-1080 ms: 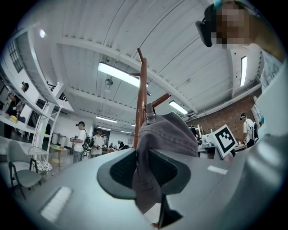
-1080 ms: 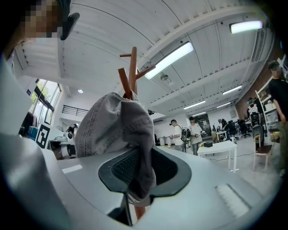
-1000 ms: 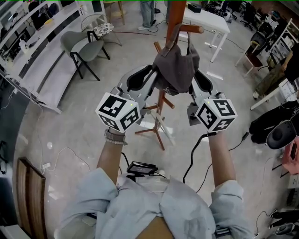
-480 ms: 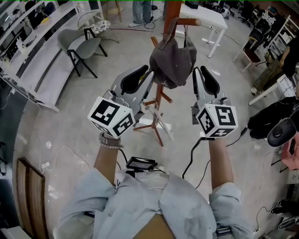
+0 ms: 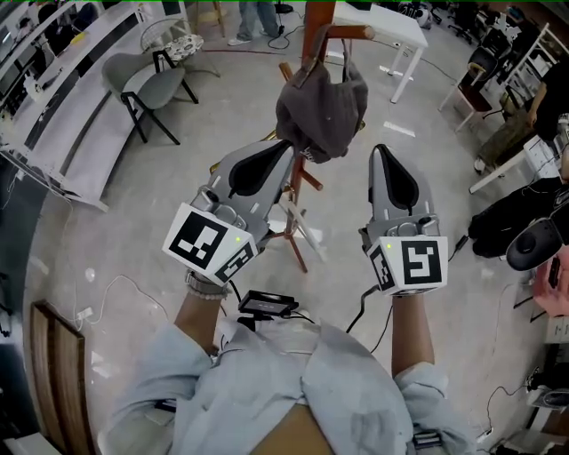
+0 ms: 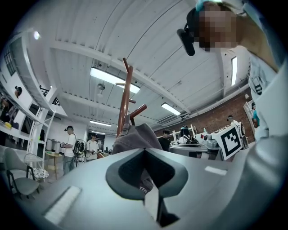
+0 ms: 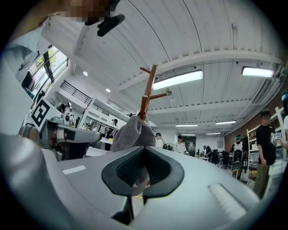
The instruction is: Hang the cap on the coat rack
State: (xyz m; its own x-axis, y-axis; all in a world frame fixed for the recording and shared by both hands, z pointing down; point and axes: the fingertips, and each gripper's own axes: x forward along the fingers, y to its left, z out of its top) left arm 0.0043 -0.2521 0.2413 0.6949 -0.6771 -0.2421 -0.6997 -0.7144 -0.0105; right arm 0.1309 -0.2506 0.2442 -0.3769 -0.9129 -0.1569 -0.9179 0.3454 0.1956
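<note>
Cap (image 5: 322, 107) now hangs on its own from the coat rack (image 5: 317, 22) peg. We've pulled the left gripper (image 5: 286, 147) and right gripper (image 5: 382, 151) down and back from it, jaws pinched together, nothing between them. Hang looks done to us.

An open-plan lab or office is shown: white desks (image 5: 391, 22), grey chairs (image 5: 147, 84), cables (image 5: 116, 289) trailed across a pale floor, strip lights (image 7: 177, 80) overhead, and people (image 7: 180, 144) gathered at workbenches.
</note>
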